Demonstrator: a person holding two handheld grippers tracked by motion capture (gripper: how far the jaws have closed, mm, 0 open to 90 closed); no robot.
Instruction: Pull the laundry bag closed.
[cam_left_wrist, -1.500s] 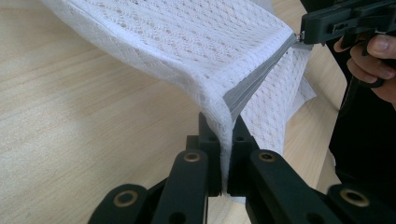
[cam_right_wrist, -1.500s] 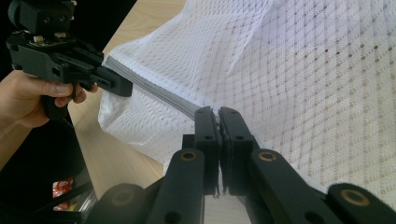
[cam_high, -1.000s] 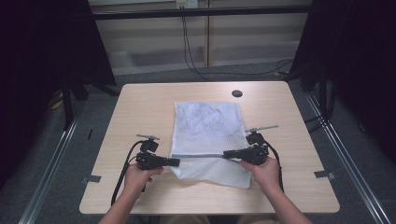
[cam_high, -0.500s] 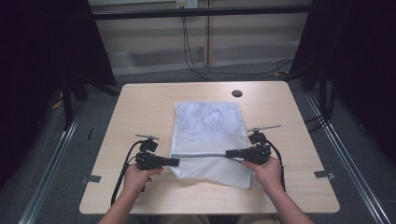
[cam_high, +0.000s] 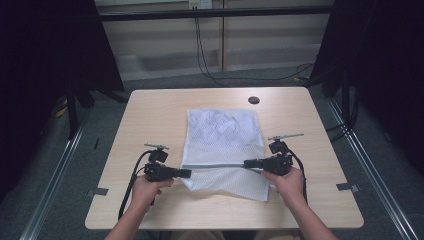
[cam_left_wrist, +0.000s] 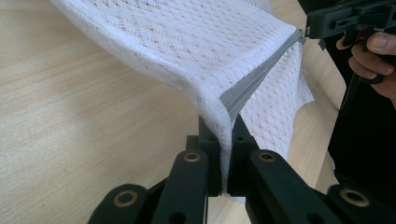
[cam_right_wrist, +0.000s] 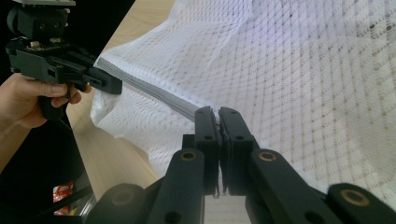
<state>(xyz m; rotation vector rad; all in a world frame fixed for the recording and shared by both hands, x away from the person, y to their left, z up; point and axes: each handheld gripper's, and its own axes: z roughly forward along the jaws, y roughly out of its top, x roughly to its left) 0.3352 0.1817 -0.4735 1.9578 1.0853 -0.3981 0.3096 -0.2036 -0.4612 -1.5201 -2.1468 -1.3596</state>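
Across the surface (cam_high: 150, 115): mesh laundry bag (cam_high: 224, 135) stretched taut by its zipper (cam_high: 215, 165), left gripper (cam_high: 188, 173) and right gripper (cam_high: 246, 163) fingers pinching its ends; zipper unopened.

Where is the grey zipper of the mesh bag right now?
In the high view the grey zipper runs across the near part of the white mesh bag, stretched between the left gripper and the right gripper, just above the wooden table.

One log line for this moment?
left tool: shut on white mesh zip bag | right tool: shut on grey zipper | zipper taut | wooden table
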